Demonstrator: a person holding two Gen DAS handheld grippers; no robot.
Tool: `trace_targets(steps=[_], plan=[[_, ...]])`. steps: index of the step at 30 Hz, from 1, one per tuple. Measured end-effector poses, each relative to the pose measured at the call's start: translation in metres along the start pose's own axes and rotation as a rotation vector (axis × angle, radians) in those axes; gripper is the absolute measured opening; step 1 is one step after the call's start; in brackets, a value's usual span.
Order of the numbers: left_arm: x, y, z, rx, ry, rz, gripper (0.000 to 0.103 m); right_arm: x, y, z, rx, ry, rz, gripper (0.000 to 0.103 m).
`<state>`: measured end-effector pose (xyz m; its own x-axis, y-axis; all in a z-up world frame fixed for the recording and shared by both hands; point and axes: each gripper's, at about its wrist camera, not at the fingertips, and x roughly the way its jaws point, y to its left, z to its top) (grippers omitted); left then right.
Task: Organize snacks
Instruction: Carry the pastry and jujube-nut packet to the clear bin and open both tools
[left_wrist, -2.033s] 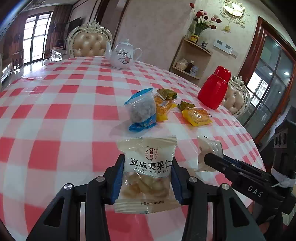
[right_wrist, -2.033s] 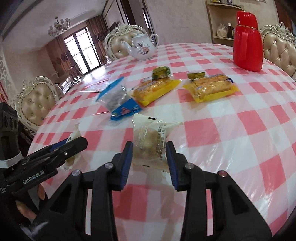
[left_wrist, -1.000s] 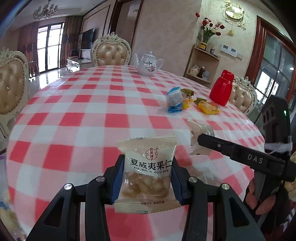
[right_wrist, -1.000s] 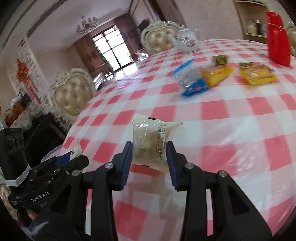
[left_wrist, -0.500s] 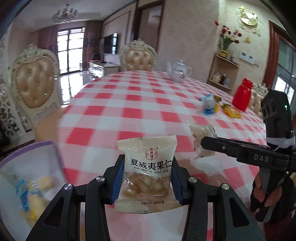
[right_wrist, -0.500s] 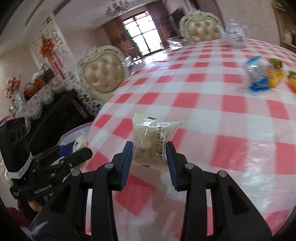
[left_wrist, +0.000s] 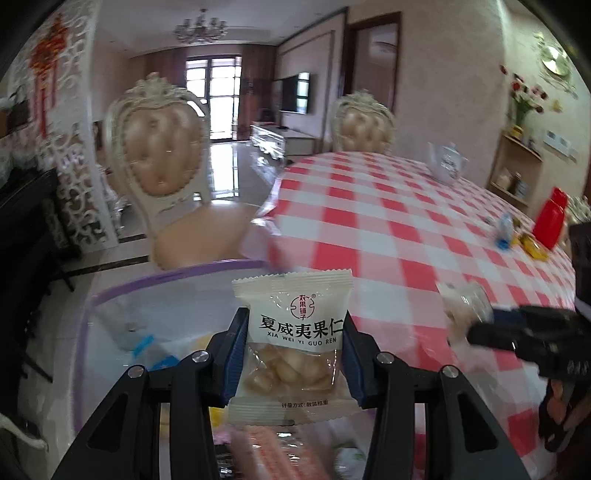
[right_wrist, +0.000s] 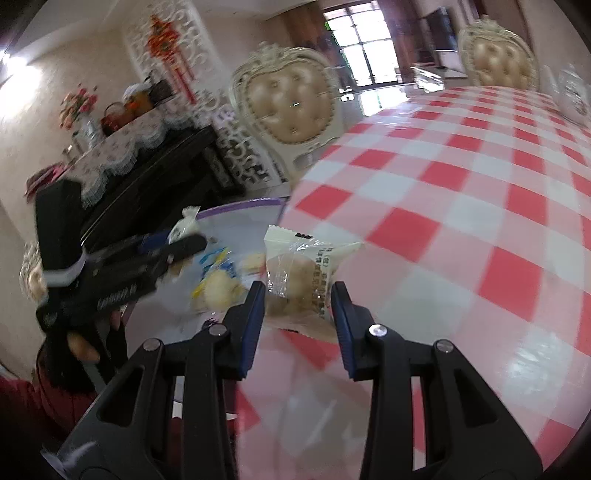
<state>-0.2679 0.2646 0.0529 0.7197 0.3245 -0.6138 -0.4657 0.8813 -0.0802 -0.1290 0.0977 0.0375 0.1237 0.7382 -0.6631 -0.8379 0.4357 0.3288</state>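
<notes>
L gripper: clamped on 1 macadamia packet, white top w/ red logo, clear lower half showing nuts. Packet sits upright between the blue pads, held above the bin.

Bin = landmark: translucent tub w/ purple rim, just beside the table edge, below tabletop level. Inside the bin: several wrapped snacks, blurred, can't count exactly; from R wrist view at least 1 blue/yellow wrapped pastry + 1 pale one behind it.

R gripper: closed on 1 clear-wrapped pastry, round pale cake inside, wrapper crimp sticking up past the pads. Held over the table edge, just to the table side of the bin rim. In L wrist view the same R gripper shows right of the bin, over the red/white check cloth, pastry end visible at its tip.

L gripper also seen from R wrist view, over the bin, packet end poking out.

On table, well away from the bin, far side: 1 red thermos, 1 white teapot, 1 blue snack bag, 1 yellow packet next to thermos. More small items there, too small to count.

2 tufted chairs: 1 just behind the bin, 1 at the far table side.
</notes>
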Motion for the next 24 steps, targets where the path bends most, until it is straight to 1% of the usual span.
trace_targets(steps=[6, 13, 15, 16, 17, 18, 19, 22, 24], plan=[[0.000, 0.023, 0.005, -0.002, -0.015, 0.073, 0.047, 0.022, 0.029, -0.001, -0.071, 0.035, 0.059, 0.041], [0.002, 0.038, 0.010, 0.016, -0.012, 0.172, 0.048, 0.050, 0.081, -0.009, -0.225, 0.097, 0.156, 0.041], [0.006, 0.039, 0.009, 0.041, 0.014, 0.252, 0.055, 0.058, 0.094, -0.014, -0.270, 0.136, 0.197, 0.043], [0.006, 0.039, 0.008, 0.047, 0.016, 0.286, 0.070, 0.060, 0.098, -0.015, -0.287, 0.149, 0.212, 0.046], [0.007, 0.037, 0.008, 0.053, 0.010, 0.319, 0.084, 0.059, 0.101, -0.016, -0.304, 0.152, 0.219, 0.058], [0.007, 0.036, 0.008, 0.056, 0.001, 0.335, 0.087, 0.056, 0.101, -0.016, -0.311, 0.143, 0.216, 0.071], [0.007, 0.034, 0.007, 0.060, -0.006, 0.342, 0.087, 0.052, 0.098, -0.015, -0.311, 0.126, 0.214, 0.074], [0.011, 0.022, 0.008, 0.083, 0.014, 0.316, 0.087, 0.035, 0.080, -0.006, -0.277, 0.071, 0.199, 0.075], [0.016, 0.008, 0.007, 0.104, 0.028, 0.288, 0.087, 0.021, 0.058, -0.001, -0.243, 0.036, 0.163, 0.075]])
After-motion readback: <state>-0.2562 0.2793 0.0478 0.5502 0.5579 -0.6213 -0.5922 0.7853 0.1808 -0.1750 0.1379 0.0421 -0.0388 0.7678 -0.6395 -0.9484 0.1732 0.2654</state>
